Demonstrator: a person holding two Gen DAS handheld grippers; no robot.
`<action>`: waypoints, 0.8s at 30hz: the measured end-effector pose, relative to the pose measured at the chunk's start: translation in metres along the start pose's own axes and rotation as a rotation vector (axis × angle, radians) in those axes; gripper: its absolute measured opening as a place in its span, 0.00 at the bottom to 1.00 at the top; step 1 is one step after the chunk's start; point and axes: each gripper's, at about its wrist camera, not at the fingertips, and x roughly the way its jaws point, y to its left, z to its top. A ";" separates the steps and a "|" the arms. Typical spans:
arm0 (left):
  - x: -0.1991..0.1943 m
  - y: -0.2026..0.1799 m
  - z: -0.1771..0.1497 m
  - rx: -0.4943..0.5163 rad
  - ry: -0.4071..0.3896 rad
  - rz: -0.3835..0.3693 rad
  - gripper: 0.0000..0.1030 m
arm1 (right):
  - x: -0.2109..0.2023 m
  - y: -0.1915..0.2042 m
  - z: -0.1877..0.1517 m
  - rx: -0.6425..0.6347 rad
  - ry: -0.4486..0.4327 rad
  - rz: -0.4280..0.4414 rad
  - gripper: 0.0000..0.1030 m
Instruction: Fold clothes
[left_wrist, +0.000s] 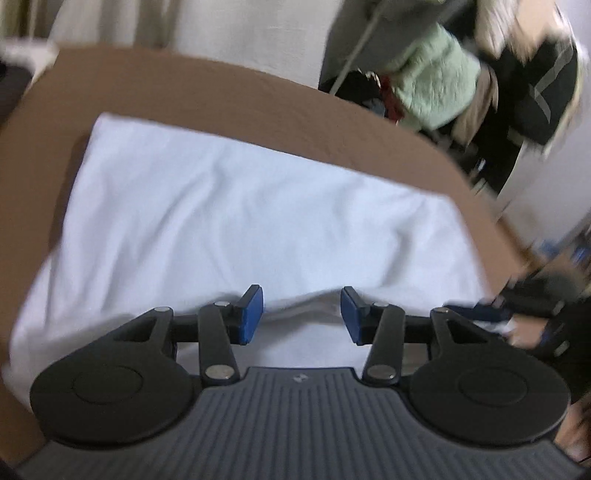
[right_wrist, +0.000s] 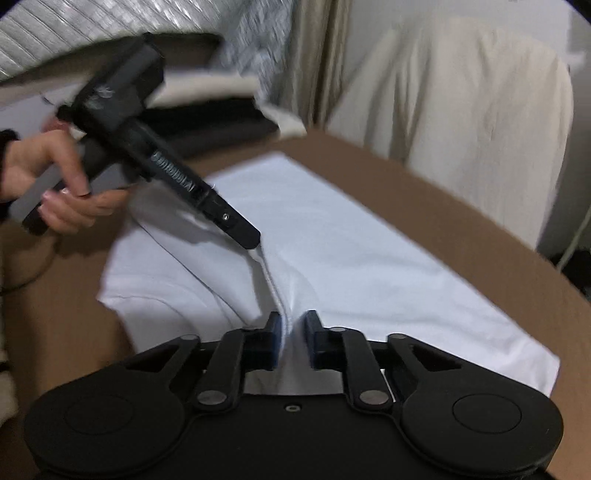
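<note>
Gripping a raised fold of the white garment (right_wrist: 332, 236), the right gripper (right_wrist: 293, 341) has its blue pads narrow on the cloth. At 10 o'clock the left gripper (right_wrist: 255, 240), held by a hand (right_wrist: 55, 188), has its jaws apart over the fabric; writing on its body is too blurred to read. The garment lies on a brown table (right_wrist: 461, 236).

Right tool (right_wrist: 293, 328) pinching a raised ridge of white garment (right_wrist: 332, 251) (left tool (right_wrist: 255, 240) beyond) on brown surface (right_wrist: 461, 229).
</note>
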 end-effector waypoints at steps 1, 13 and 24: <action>-0.008 0.002 -0.001 -0.037 0.001 -0.010 0.44 | -0.010 0.001 -0.003 -0.011 -0.023 0.006 0.12; -0.045 0.012 -0.023 -0.037 0.084 0.498 0.45 | -0.053 -0.017 -0.051 0.134 0.121 0.294 0.31; -0.074 0.046 -0.054 -0.279 0.056 0.508 0.69 | -0.126 -0.099 -0.131 0.677 -0.030 0.071 0.56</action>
